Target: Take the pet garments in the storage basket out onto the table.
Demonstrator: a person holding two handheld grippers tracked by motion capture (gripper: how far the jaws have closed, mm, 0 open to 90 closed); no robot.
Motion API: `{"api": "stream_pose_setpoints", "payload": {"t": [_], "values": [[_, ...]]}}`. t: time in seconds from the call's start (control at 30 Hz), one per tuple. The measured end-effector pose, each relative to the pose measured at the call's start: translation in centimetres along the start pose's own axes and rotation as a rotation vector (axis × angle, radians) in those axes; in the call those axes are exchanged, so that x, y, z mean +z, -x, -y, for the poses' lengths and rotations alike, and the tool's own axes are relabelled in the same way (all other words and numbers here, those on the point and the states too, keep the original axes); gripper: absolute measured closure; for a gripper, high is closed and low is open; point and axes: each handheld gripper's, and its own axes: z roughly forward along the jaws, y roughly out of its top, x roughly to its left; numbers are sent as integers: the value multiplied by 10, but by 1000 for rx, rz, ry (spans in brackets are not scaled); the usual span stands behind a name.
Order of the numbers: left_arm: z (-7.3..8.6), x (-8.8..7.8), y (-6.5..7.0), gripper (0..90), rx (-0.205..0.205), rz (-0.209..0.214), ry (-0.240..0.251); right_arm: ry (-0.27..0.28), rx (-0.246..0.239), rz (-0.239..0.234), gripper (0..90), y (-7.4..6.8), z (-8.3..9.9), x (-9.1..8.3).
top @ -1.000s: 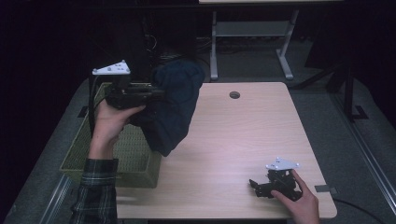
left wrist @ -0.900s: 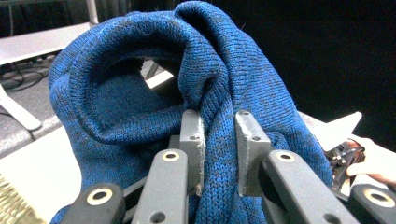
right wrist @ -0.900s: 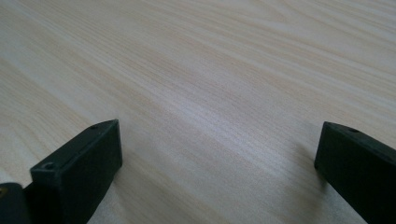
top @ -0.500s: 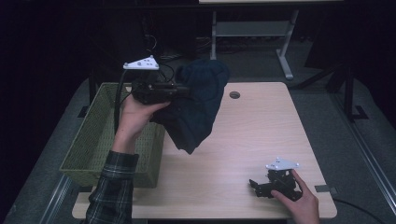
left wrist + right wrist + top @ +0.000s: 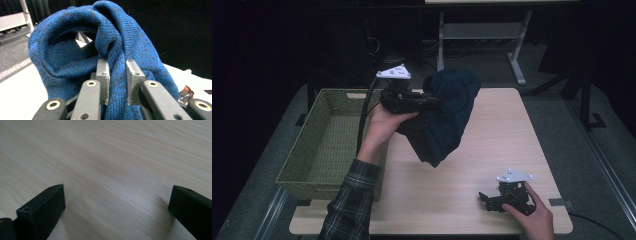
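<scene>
A dark blue knitted garment (image 5: pixel 447 115) hangs in the air over the left half of the wooden table (image 5: pixel 512 130), bunched at the top and drooping to a point. My left gripper (image 5: pixel 432 101) is shut on a fold of it; in the left gripper view the blue knit (image 5: pixel 75 45) is pinched between the two grey pads (image 5: pixel 103 75). My right gripper (image 5: pixel 484 198) rests on the table near the front right corner, held by a hand. Its black fingers (image 5: pixel 42 210) stand wide apart over bare wood, open with nothing between them.
A green woven basket (image 5: pixel 327 145) stands at the table's left edge, beside the left forearm in a plaid sleeve. A small round hole lies in the tabletop behind the garment. A white desk frame (image 5: pixel 482 35) stands on the floor beyond the table.
The left hand has carried the garment to the right, from above the basket to over the table. The right gripper has stayed where it was.
</scene>
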Motion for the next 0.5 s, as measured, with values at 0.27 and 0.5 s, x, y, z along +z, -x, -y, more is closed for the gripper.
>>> {"api": "stream_pose_setpoints", "payload": {"t": [0.27, 0.5], "values": [[12, 41, 2, 754, 13, 21, -34, 0, -1, 0, 5, 0, 0, 0], [22, 70, 2, 754, 25, 28, -56, 0, -1, -2, 5, 0, 0, 0]]}}
